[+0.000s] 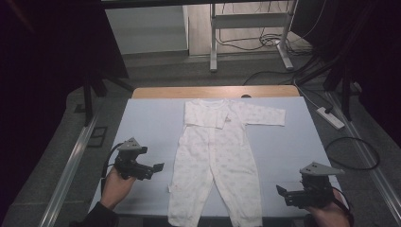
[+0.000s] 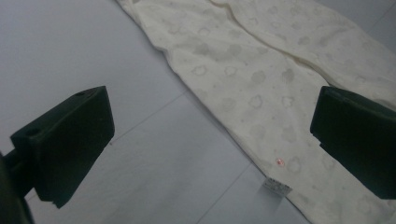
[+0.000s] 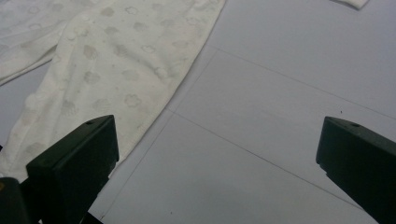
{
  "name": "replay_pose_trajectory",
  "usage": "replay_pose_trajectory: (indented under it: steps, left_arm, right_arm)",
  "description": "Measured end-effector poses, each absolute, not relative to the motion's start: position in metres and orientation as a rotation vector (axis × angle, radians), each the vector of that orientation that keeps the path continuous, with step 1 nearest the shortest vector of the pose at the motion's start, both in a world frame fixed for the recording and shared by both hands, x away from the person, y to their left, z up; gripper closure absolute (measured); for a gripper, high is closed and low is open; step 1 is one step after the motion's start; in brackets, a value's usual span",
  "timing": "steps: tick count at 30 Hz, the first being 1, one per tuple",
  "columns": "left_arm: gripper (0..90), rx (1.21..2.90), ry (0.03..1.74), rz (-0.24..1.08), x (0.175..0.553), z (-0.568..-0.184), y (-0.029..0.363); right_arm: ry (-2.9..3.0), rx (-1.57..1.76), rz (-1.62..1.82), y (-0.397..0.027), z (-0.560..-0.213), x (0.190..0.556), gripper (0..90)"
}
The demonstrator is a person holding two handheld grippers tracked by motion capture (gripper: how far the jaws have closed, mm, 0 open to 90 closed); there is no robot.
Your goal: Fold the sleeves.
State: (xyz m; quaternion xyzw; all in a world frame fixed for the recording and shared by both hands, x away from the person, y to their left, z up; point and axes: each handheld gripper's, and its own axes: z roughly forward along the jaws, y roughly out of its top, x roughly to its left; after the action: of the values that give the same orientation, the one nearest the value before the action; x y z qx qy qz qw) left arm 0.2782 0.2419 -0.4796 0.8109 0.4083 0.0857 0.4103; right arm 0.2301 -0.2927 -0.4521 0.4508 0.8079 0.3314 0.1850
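A white baby sleepsuit (image 1: pixel 215 156) with a faint cloud print lies flat on the pale blue table (image 1: pixel 146 123), legs toward me. Its left sleeve is folded across the chest; the right sleeve stretches out to the right. My left gripper (image 1: pixel 158 167) hovers open just left of the suit's left leg (image 2: pixel 261 84), where a small white tag (image 2: pixel 278 186) sticks out from the seam. My right gripper (image 1: pixel 280 190) is open too, right of the other leg (image 3: pixel 116 70), with bare table between its jaws.
A wooden strip (image 1: pixel 215 91) edges the table's far side. On the floor lie cables (image 1: pixel 352 153) and a power strip (image 1: pixel 330 118) at the right, and a metal frame (image 1: pixel 248 28) stands behind the table. Metal rails run along both sides.
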Motion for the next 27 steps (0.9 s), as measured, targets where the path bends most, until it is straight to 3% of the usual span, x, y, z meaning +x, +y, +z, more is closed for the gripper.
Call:
replay_pose_trajectory:
  steps: [27]
  left_arm:
    - [0.0,2.001,1.115,0.266,0.217,-0.478,0.273]
  right_arm:
    - [2.275,1.277,0.921,-0.292,-0.452,0.231,0.0]
